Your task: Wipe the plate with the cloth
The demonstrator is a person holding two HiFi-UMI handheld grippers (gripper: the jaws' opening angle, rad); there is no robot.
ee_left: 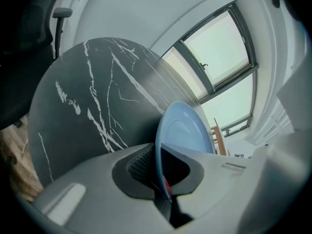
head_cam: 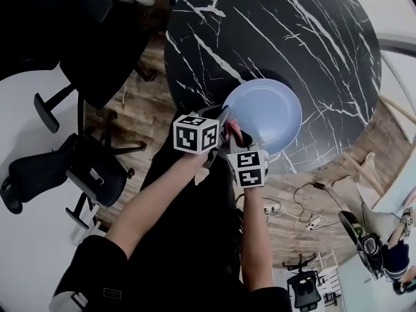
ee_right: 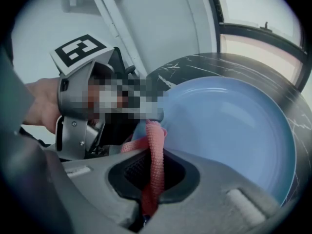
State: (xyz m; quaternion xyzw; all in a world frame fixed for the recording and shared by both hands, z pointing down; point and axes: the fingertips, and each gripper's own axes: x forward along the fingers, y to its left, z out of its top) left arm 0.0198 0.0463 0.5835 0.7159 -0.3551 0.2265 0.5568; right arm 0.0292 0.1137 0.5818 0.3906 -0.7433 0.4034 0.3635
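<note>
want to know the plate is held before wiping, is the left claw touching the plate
Touching: the left gripper view shows the left claw shut on the rim of the blue plate.

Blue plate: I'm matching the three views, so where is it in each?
Head view: plate just right of centre.
Left gripper view: plate lower centre, edge-on, rim in the left tool.
Right gripper view: plate fills the right half, behind the cloth.
Shared landmark: the black marble table.

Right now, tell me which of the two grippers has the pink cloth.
The right gripper: it is shut on the pink cloth, while the left gripper clamps the rim of the blue plate.
</note>
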